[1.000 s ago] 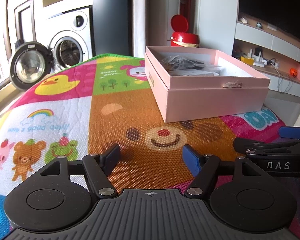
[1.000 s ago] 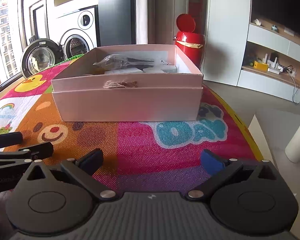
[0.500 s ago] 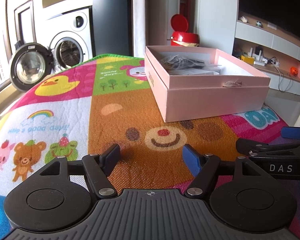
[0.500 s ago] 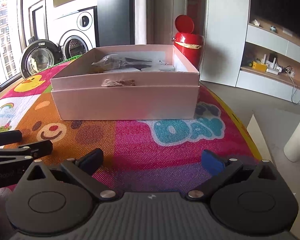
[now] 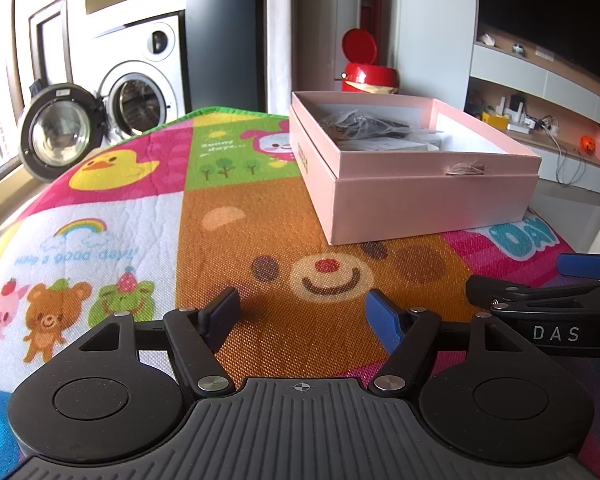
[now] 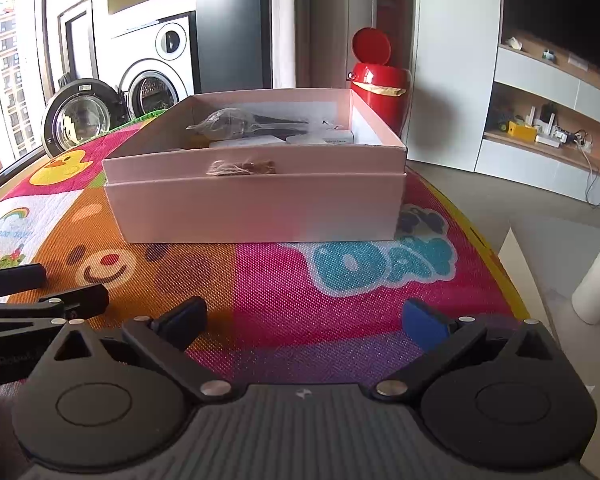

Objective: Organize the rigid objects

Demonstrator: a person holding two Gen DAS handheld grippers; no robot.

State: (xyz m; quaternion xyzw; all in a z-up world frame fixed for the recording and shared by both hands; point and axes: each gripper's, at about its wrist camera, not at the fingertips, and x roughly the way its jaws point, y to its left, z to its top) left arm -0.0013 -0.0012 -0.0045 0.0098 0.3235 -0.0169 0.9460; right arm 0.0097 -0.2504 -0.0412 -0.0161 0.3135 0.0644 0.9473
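Left wrist view: my left gripper (image 5: 302,312) hangs low over the cartoon play mat (image 5: 112,208), jaws spread wide with nothing between them. The pink box (image 5: 416,196) sits ahead and to the right on the mat, lid off, its left side wall and near wall both visible. Inside, toward the far end, lie a clear bag of dark items (image 5: 360,122) and flat white packets. My right gripper (image 5: 548,292) juts in from the right edge, just beside me.

Right wrist view: my right gripper (image 6: 304,318) is likewise spread wide and empty. Here the box faces me squarely, a twine tuft (image 6: 242,168) on its near rim. This view alone shows the floor right of the mat. A red bin (image 6: 380,80) and a washing machine (image 6: 152,80) stand behind.
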